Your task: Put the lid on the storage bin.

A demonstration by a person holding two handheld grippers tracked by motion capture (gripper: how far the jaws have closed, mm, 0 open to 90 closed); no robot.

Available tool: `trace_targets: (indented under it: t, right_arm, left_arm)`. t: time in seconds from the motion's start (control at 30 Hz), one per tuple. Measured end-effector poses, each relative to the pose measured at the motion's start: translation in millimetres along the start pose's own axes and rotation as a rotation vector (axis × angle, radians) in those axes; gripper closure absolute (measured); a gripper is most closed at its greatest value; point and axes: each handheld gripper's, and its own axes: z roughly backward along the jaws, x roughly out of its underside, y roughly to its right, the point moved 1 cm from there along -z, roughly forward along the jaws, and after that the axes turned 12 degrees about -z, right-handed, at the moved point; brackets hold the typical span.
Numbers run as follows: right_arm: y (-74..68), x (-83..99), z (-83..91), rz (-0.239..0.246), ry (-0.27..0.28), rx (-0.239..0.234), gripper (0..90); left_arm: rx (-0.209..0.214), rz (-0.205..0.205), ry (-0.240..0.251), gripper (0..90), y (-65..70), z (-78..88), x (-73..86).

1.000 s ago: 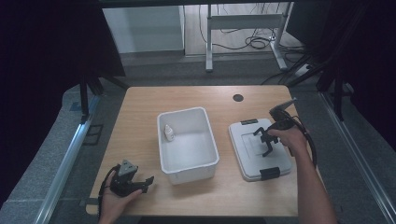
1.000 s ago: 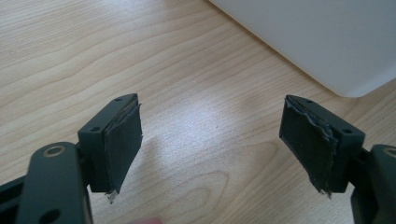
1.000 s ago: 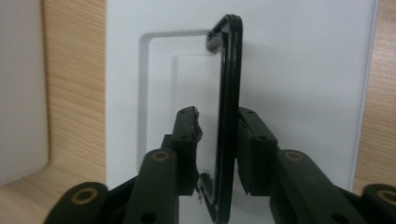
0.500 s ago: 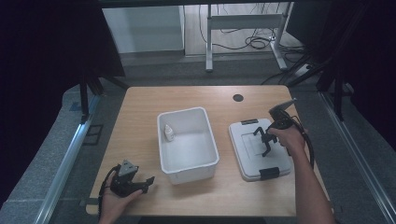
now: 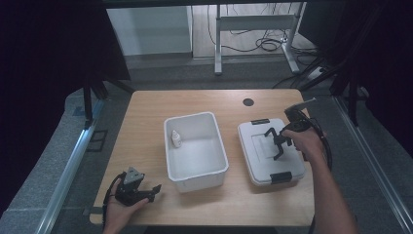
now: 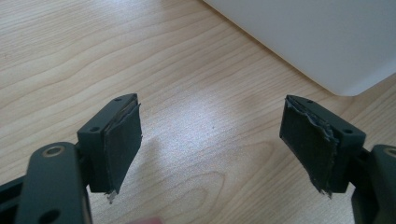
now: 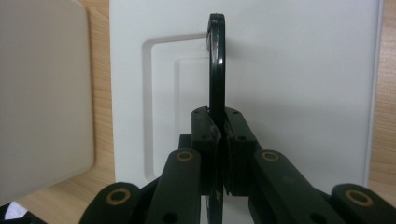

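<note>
**Right tool pinches the lid's black handle**

The worktop [image 5: 146, 126] is pale wood with a wavy grain, matte and smooth. On its right half lies a white plastic lid [image 5: 258, 161], a rounded rectangle with a stepped, sunken panel in the middle and black clips at its near and far ends. A thin, glossy black handle [image 7: 216, 65] stands up from that panel, curved at the top like a hoop.

The right tool [image 5: 276, 145] reaches in over the lid from the right, and its jaws are pressed together on the handle. In the right gripper view the handle runs edge-on straight up between the two black pads [image 7: 236, 140], squeezed near its lower part, with the lid flat behind it.

Left of the lid, near the middle of the worktop, sits an open white bin [image 5: 195, 146] with smooth, rounded walls; from above, a small white bottle [image 5: 176, 139] shows standing against its left wall.

The left tool [image 5: 146, 191] rests at the near left corner, beside the bin, its jaws spread wide with bare wood between them. Its own view shows the pads' [image 6: 122, 144] frayed, rough rubber edges and a rounded corner of the bin at upper right.
</note>
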Motion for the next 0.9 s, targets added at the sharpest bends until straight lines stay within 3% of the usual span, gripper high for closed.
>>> trace_targets:
  t: [0.57, 0.9]
  right_arm:
    - [-21.2, 8.5, 41.9, 0.033, 0.051, -0.028, 85.3]
    - [-36.3, 14.6, 59.6, 0.08, 0.076, -0.029, 85.3]
  left_arm:
    - [-0.003, -0.003, -0.005, 21.1, 0.2, -0.1, 0.3]
    - [-0.003, -0.003, -0.003, 21.1, 0.2, -0.2, 0.5]
